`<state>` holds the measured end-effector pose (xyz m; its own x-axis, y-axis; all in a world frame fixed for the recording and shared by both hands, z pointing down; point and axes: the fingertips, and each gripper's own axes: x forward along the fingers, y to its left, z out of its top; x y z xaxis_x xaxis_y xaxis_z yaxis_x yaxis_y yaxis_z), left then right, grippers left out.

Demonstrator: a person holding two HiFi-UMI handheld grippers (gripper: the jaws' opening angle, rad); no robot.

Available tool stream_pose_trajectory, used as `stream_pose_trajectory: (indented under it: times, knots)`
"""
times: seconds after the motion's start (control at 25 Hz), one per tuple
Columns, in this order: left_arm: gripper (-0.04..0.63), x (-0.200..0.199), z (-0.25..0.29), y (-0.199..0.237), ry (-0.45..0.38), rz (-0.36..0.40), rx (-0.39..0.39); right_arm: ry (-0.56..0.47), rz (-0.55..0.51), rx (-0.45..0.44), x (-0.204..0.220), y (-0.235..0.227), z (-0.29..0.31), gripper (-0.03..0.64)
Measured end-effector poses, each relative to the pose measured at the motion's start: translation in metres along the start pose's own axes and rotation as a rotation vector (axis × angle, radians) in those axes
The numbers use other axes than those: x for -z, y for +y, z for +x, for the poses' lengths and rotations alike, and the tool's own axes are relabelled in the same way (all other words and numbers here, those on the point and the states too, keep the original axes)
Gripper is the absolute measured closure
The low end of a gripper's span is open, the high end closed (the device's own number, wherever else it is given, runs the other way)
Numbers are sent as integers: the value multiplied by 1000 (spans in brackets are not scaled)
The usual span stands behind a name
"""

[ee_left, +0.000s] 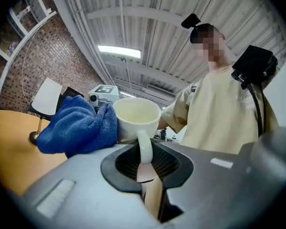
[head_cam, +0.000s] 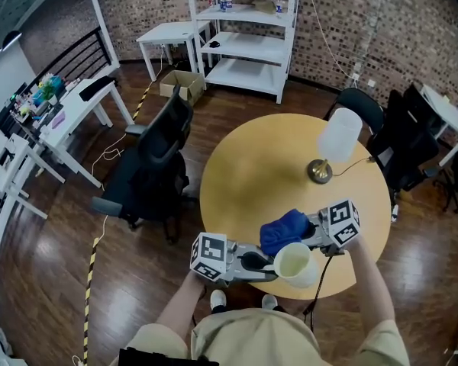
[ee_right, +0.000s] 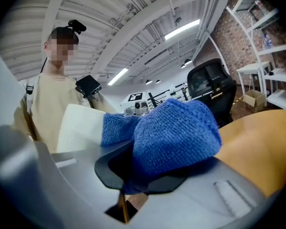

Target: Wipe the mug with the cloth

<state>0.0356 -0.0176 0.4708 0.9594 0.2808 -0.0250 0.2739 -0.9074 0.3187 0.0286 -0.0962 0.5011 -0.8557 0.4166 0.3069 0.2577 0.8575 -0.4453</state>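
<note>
Both are clamped: left gripper (ee_left: 144, 165) on mug (ee_left: 136, 120) handle, right gripper (ee_right: 129, 184) on cloth (ee_right: 176, 132). Firm, turning pressure is advised.

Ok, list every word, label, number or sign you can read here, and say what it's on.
Nothing reads clearly.
The shirt print: blurred, unreadable.
The left marker cube and right marker cube: black-and-white patterns, no letters.
The bottles on the shelf: labels too small.
The mug and cloth: no print visible.

Cream mug (head_cam: 294, 264) upright, bunched blue cloth (head_cam: 284, 231) touching its side
</note>
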Motion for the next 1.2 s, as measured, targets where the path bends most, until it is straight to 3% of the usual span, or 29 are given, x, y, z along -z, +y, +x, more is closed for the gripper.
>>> stream_pose_trajectory:
  times: [0.36, 0.76, 0.96, 1.2]
  knots:
    - [558, -7, -3, -2, -44, 6, -6, -113, 75, -127, -4, 3, 9, 566]
    - [558, -9, -35, 0, -59, 11, -109, -237, -58, 123, -18, 1, -73, 563]
    - [558, -11, -52, 9, -67, 5, -184, -284, -143, 143, -32, 38, -93, 563]
    - [558, -11, -56, 12, -75, 3, -196, -201, -185, 121, -29, 64, -67, 561]
